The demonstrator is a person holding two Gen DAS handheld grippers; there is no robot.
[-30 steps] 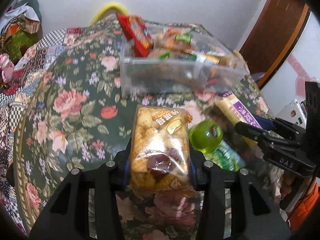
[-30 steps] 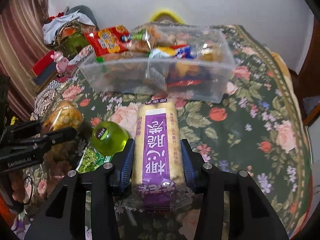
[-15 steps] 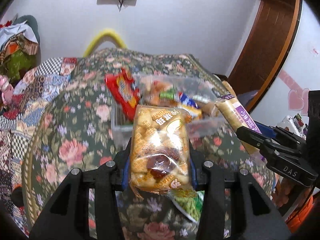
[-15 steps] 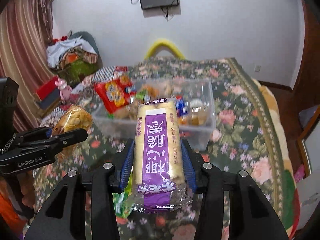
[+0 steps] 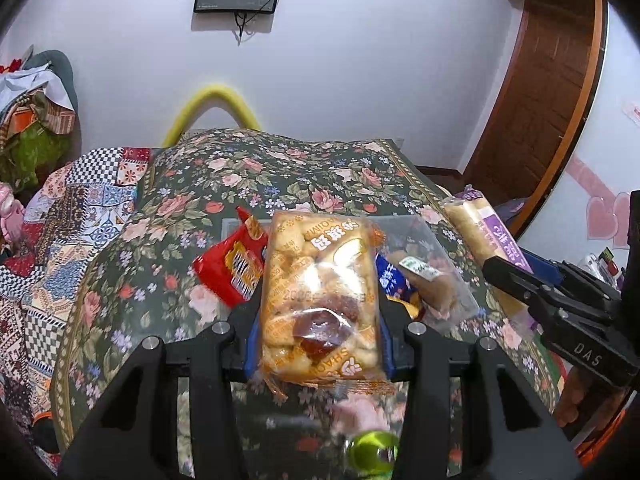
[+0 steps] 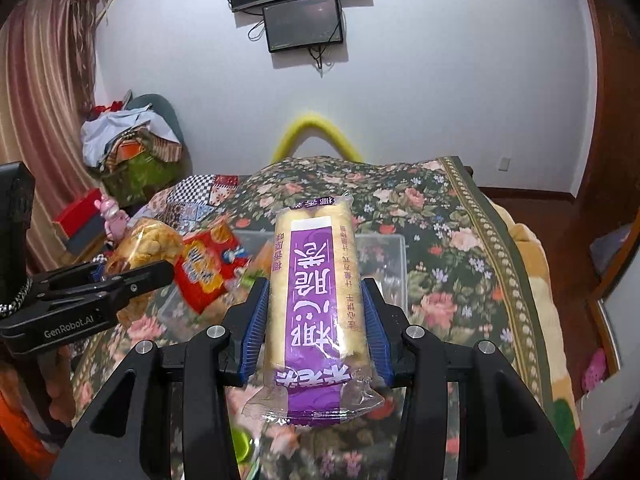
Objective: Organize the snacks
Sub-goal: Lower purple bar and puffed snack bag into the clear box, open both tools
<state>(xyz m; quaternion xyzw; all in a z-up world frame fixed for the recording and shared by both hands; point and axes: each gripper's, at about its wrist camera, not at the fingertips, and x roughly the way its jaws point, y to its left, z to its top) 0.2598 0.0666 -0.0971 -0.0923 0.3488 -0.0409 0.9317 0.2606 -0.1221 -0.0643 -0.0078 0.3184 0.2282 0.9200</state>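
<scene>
Two views. Left wrist: left gripper (image 5: 318, 320) clamped on orange biscuit bag (image 5: 318, 300), raised above clear bin (image 5: 436, 240) on floral cloth (image 5: 160, 220); red packet (image 5: 234, 268) leaning at bin's left end. Right wrist: right gripper (image 6: 314, 328) clenched on purple wafer pack (image 6: 312, 300), raised over same bin (image 6: 384, 244).

The dark green cloth (image 5: 248, 184) over the bench is patterned with pink roses and small blue flowers. The clear orange-printed bag of golden puffs (image 5: 320, 300) carries white lettering. The cream wafer pack (image 6: 312, 292) has a purple band with white characters. At ten o'clock of it, the red snack packet (image 6: 204, 268) shows yellow crackers. Each black tool (image 6: 314, 320) has blue ribbed pads (image 6: 253, 328).
</scene>
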